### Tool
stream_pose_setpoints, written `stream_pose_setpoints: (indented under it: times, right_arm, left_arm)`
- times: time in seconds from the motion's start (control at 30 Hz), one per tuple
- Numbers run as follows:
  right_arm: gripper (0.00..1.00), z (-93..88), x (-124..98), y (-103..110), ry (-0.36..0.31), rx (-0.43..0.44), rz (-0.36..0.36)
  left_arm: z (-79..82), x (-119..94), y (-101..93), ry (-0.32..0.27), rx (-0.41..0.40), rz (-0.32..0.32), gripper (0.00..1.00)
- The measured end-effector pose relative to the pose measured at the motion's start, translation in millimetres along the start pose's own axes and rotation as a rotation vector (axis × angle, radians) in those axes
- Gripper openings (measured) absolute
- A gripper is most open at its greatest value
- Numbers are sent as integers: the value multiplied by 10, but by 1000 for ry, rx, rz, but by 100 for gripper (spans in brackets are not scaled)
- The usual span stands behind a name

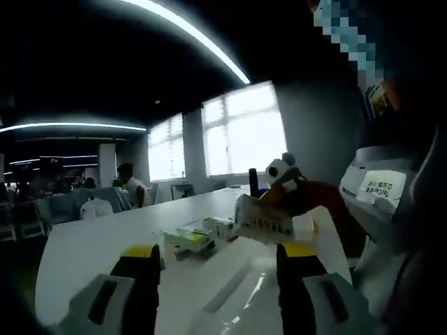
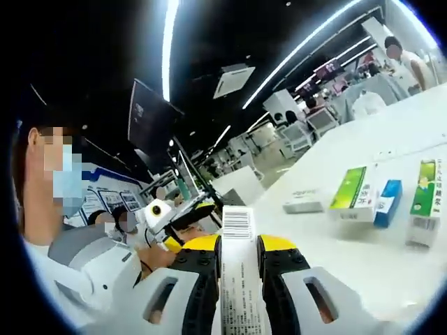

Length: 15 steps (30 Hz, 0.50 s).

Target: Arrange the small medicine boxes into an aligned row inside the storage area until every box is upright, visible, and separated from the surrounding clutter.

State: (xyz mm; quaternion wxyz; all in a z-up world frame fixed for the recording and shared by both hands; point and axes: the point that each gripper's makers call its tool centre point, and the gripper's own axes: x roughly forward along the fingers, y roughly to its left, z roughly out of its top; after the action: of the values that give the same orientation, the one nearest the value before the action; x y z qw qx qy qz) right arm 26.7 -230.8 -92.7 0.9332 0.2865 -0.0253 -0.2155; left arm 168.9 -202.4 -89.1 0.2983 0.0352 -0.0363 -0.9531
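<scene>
Right gripper (image 2: 239,259): fingers pinching 1 white box (image 2: 240,279), barcode up. Left gripper (image 1: 219,262): fingers spread, nothing between. Tabletop (image 2: 363,265): 2 green boxes (image 2: 348,192), 1 blue box (image 2: 386,202).

Glossy white table top (image 1: 209,279), smooth, mirroring window light at lower centre. Printed cardboard medicine boxes (image 2: 356,192), slightly sheened, at right. Matt black and yellow plastic on the right gripper (image 2: 239,262), clamping a white barcoded carton (image 2: 239,279).
</scene>
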Motion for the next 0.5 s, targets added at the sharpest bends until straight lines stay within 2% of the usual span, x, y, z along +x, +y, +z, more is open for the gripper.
stream_pose_setpoints:
  times: [0.07, 0.13, 0.23, 0.4, 0.5]
  right_arm:
    - [19, 9, 0, 37, 3, 8, 11]
    - [19, 20, 1, 52, -1, 23, 15]
    - [19, 28, 0, 24, 5, 36, 5]
    - [19, 19, 33, 29, 9, 64, -4]
    - [19, -10, 71, 46, 19, 86, -3]
  left_arm:
    - [-32, -43, 43, 23, 6, 28, 81]
    - [-53, -82, 66, 27, 6, 40, 82]
    - [-89, -107, 71, 26, -25, 40, 84]
    - [-144, -109, 67, 45, -58, 51, 98]
    - [-173, -124, 78, 58, -60, 56, 99]
